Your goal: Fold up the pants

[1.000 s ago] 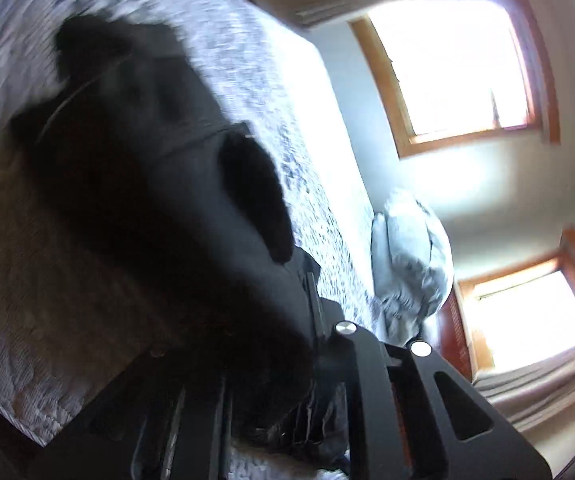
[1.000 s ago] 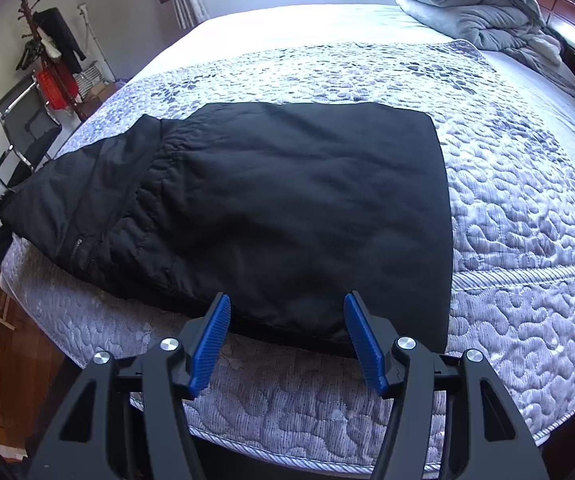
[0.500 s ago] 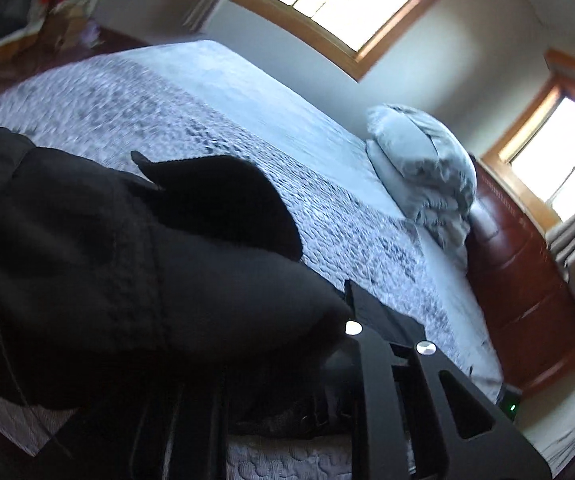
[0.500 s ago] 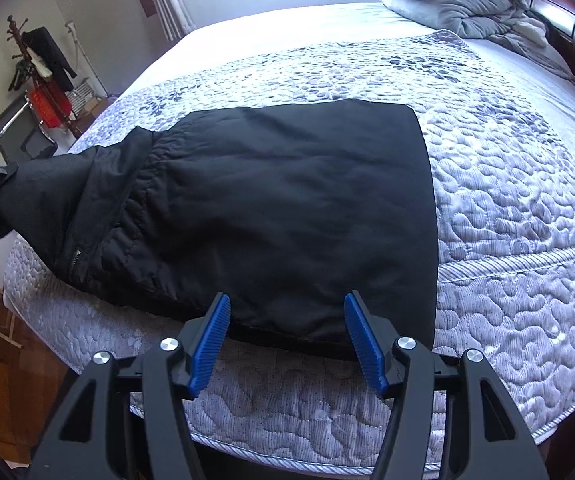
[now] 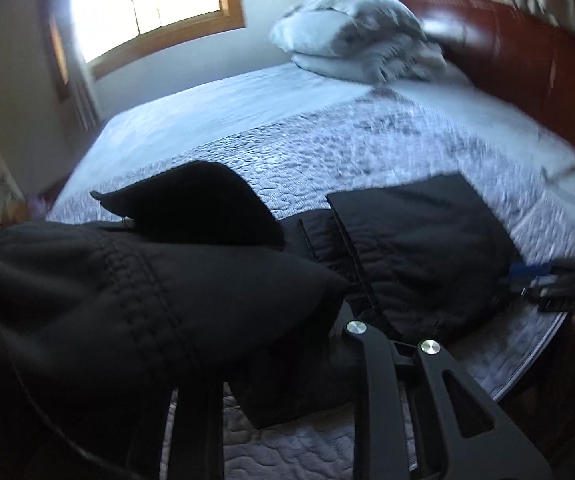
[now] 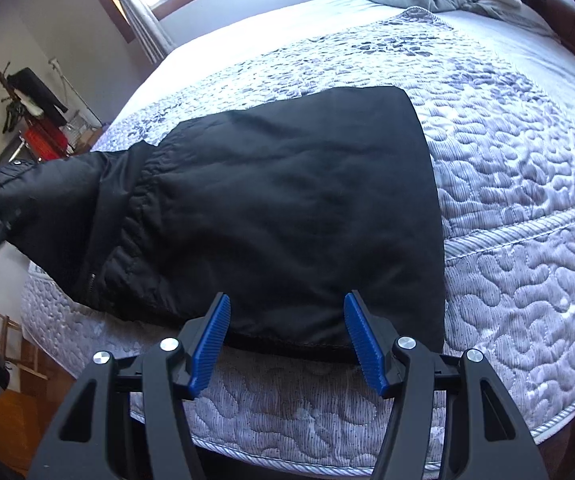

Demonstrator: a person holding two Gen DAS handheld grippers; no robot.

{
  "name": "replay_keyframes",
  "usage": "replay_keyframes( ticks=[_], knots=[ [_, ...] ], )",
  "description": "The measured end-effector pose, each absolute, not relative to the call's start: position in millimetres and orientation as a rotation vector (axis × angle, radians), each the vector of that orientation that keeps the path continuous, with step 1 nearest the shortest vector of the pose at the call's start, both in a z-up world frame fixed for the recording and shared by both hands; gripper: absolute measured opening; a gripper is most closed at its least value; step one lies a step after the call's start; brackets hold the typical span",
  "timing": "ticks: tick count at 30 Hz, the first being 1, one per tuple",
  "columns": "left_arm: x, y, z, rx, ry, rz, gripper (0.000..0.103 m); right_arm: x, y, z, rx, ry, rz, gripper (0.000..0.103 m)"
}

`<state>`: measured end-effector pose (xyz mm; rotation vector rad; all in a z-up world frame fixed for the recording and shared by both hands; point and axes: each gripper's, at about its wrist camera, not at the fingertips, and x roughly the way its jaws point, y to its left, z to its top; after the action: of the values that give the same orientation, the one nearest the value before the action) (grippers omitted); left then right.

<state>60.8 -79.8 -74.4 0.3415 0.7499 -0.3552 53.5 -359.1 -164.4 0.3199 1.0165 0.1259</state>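
Across the near half of the bed (image 5: 367,136), as my left camera sees it, black pants (image 5: 419,240) lie with their long axis running along the near edge. Their waist end is bunched up close to the lens, draped over my left tool (image 5: 327,320). Its jaws have just been opening a little, with the cloth between them, but the fabric hides the pads, so I cannot tell whether they still press on it. Behind the pants, quilted bedspread stretches bare to a folded duvet (image 5: 359,40) by the wooden headboard (image 5: 527,52). At the right edge I can make out my right tool (image 5: 535,276), blurred.

From my right camera, the pants (image 6: 287,208) lie crosswise: a straight folded edge on the right, the waist end reaching left past the mattress corner, where it is lifted off the bed (image 6: 507,160). My right tool (image 6: 287,340) stands apart, its blue pads (image 6: 211,344) either side of the near hem, whether resting on it I cannot tell. To the right of the folded edge the quilt is open, and likewise behind. A coat rack (image 6: 27,96) stands far left.
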Motion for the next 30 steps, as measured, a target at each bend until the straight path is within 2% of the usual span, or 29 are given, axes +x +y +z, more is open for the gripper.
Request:
replay_keyframes(
  ticks=[16,20,22,24,25,26,27,30],
  knots=[
    [49,-162,-114,0.876,0.806,-0.426,0.028,53,-373,-167,0.398,1.002,0.147,0.061],
    [42,-172,-118,0.917,0.826,-0.492,0.029,53,-376,-167,0.405,0.998,0.146,0.061],
    [40,-172,-113,0.846,0.854,-0.58,0.029,53,-379,-167,0.411,0.997,0.14,0.061],
    [35,-170,-104,0.782,0.825,-0.63,0.033,52,-382,-165,0.414,0.994,0.136,0.061],
    [34,-168,-99,0.742,0.809,-0.638,0.039,52,-383,-164,0.417,0.992,0.133,0.061],
    [34,-163,-92,0.682,0.795,-0.639,0.058,51,-386,-163,0.426,0.988,0.128,0.061],
    [34,-159,-87,0.642,0.782,-0.636,0.07,51,-388,-161,0.436,0.981,0.127,0.061],
    [40,-141,-77,0.517,0.787,-0.634,0.071,49,-393,-153,0.459,0.968,0.108,0.066]
  ],
)
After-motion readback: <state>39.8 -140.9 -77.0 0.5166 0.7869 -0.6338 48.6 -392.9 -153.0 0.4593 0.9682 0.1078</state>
